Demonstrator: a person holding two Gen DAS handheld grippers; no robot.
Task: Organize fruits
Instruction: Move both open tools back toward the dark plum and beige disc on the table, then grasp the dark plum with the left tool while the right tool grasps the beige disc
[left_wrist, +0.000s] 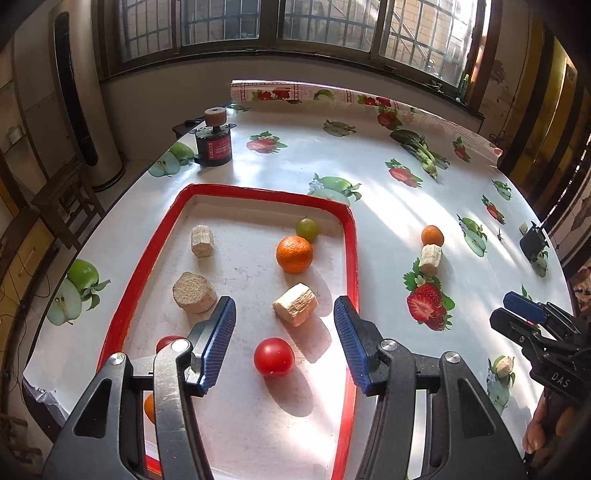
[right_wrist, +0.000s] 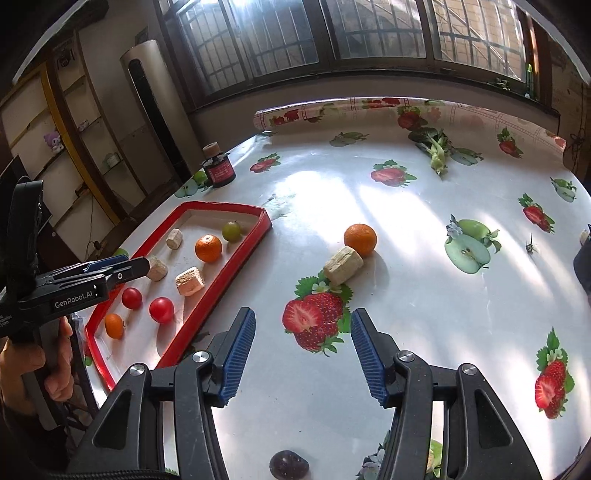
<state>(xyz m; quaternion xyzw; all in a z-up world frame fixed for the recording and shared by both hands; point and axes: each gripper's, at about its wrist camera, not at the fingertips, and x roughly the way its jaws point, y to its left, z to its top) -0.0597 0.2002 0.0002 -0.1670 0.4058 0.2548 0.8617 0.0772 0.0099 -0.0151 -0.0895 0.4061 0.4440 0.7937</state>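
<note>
A red-rimmed tray (left_wrist: 352, 258) (right_wrist: 221, 288) holds an orange (left_wrist: 294, 254), a green fruit (left_wrist: 307, 228), two red tomatoes (left_wrist: 274, 356), a small orange (right_wrist: 113, 325) and three beige blocks (left_wrist: 295, 304). My left gripper (left_wrist: 285, 301) hovers over the tray, open, with nothing pressed between its blue pads. Right of the tray, another orange (right_wrist: 360, 239) touches a beige block (right_wrist: 343, 266) on the tablecloth. My right gripper (right_wrist: 303, 313) stands open and empty nearer than that pair, over a printed strawberry. A dark purple fruit (right_wrist: 288, 465) lies below the right gripper.
A dark jar with a cork top (left_wrist: 214, 144) stands beyond the tray near the table's left edge. A leafy green vegetable (right_wrist: 437, 151) lies at the far right by the rolled cloth end. A black object (left_wrist: 532, 243) sits at the right edge.
</note>
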